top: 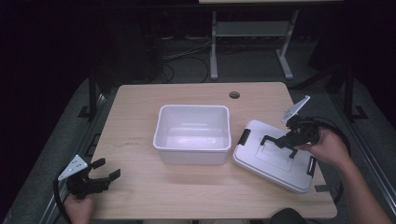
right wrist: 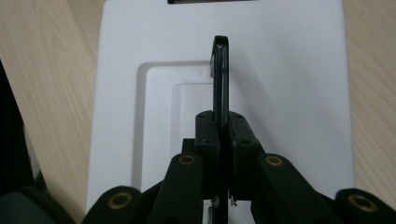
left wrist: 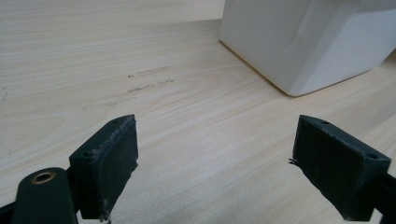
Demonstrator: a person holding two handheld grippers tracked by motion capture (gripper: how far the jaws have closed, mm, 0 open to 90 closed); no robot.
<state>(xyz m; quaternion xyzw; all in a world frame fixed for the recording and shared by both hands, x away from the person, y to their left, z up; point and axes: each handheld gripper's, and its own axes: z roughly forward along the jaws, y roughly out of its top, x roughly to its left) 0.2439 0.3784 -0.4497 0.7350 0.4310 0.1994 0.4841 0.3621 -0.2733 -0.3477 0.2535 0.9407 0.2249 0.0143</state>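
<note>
We are pinching the lid's black handle point(right wrist: 220, 74) edge-on in the fully closed right gripper point(right wrist: 221, 135); the stiff, light, slick white lid point(top: 273, 156) is lying flat beneath it, the bin point(top: 193, 134) beyond. Our left gripper point(left wrist: 215, 163) is waiting wide open, empty.

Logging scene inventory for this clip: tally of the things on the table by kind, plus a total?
White rectangular plastic tub: 1
White flat plastic lid with black handle and black side latches: 1
Hand-held black two-jaw grippers: 2 (left gripper open over the wooden table; right gripper shut on the lid's handle)
Total: 4
</note>
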